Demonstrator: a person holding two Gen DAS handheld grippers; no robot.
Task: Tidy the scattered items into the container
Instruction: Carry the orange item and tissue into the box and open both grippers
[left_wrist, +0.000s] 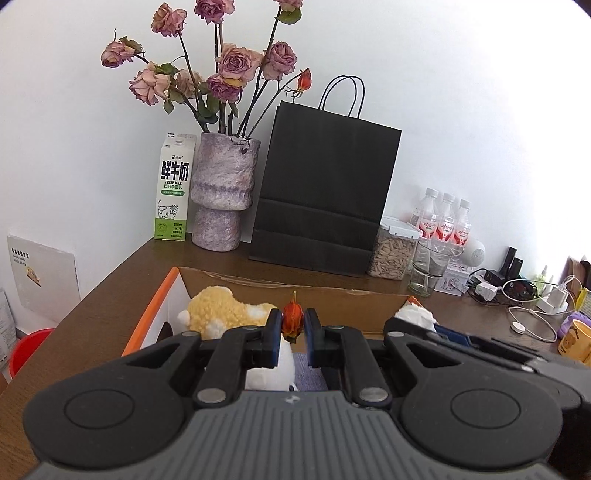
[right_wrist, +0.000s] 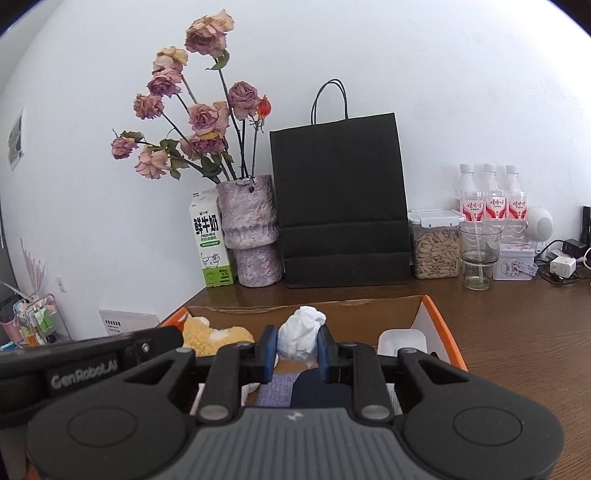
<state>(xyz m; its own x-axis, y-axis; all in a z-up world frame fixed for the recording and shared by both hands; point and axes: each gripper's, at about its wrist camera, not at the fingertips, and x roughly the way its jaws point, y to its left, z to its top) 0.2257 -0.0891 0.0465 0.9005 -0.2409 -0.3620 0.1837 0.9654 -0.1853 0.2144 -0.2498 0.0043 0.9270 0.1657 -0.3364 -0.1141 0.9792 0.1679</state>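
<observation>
My left gripper (left_wrist: 292, 326) is shut on a dried orange-red rosebud (left_wrist: 292, 320), held over the open cardboard box (left_wrist: 280, 291) with orange sides. My right gripper (right_wrist: 297, 343) is shut on a crumpled white tissue (right_wrist: 300, 334), also above the box (right_wrist: 369, 308). Inside the box lie a yellow plush toy (left_wrist: 218, 312) (right_wrist: 207, 334), a white plush piece (left_wrist: 275, 367), grey-purple cloth (right_wrist: 275, 391), a dark item (right_wrist: 317, 387) and a white tub (right_wrist: 400, 341). The right gripper's body (left_wrist: 480, 343) shows at the right of the left wrist view. The left gripper's body (right_wrist: 85, 363) shows at the left of the right wrist view.
At the back of the brown table (right_wrist: 517, 332) stand a milk carton (left_wrist: 173, 188), a vase of dried roses (left_wrist: 221, 192), a black paper bag (left_wrist: 325, 195), a seed jar (right_wrist: 436, 247), a glass (right_wrist: 478, 254), three bottles (right_wrist: 489, 195), chargers and cables (left_wrist: 524, 295) and a yellow mug (left_wrist: 574, 338).
</observation>
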